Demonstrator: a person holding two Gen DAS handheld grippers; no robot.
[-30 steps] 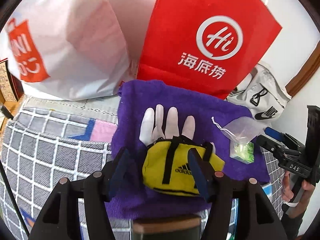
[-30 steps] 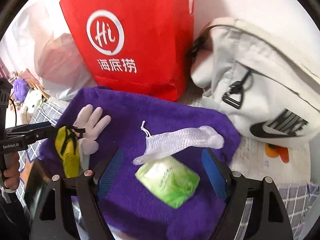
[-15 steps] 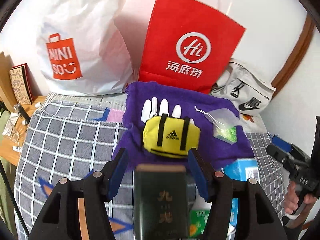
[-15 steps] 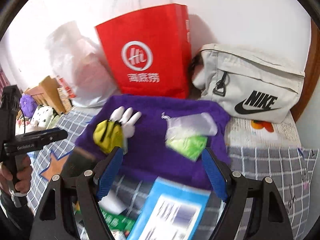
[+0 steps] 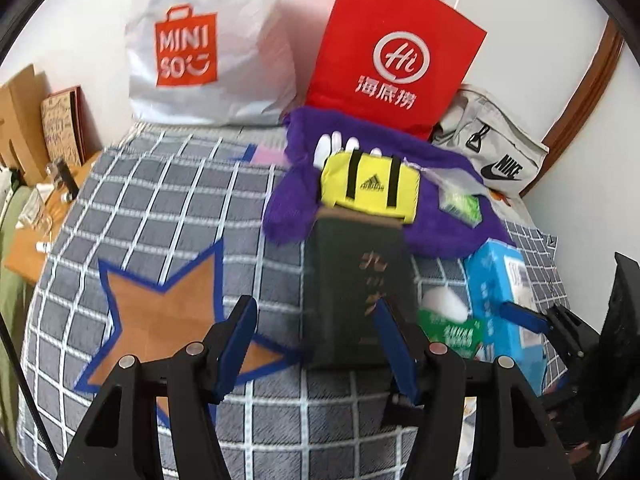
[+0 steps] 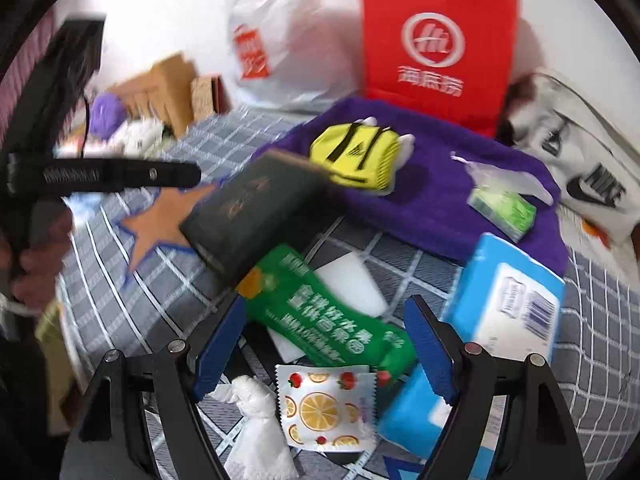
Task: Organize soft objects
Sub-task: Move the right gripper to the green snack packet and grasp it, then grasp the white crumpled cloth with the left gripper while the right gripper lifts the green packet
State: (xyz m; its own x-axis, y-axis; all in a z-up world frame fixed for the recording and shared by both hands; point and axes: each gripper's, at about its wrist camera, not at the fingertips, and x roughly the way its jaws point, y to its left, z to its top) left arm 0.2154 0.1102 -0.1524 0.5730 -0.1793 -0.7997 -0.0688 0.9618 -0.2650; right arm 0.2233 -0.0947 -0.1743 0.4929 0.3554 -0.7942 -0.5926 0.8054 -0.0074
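A purple towel lies at the bed's far end. On it lie a yellow pouch over a white glove, a clear drawstring bag and a green packet. My left gripper is open and empty, above the bed beside a dark box. My right gripper is open and empty over a green pouch, a fruit-print sachet and a white cloth.
A blue box and a white block lie near the towel. A red paper bag, a white plastic bag and a grey sling bag stand against the wall. A side table is at the left.
Both grippers have pulled back from the towel toward the near end of the bed. The dark box, blue box, green pouch and sachet have come into view.
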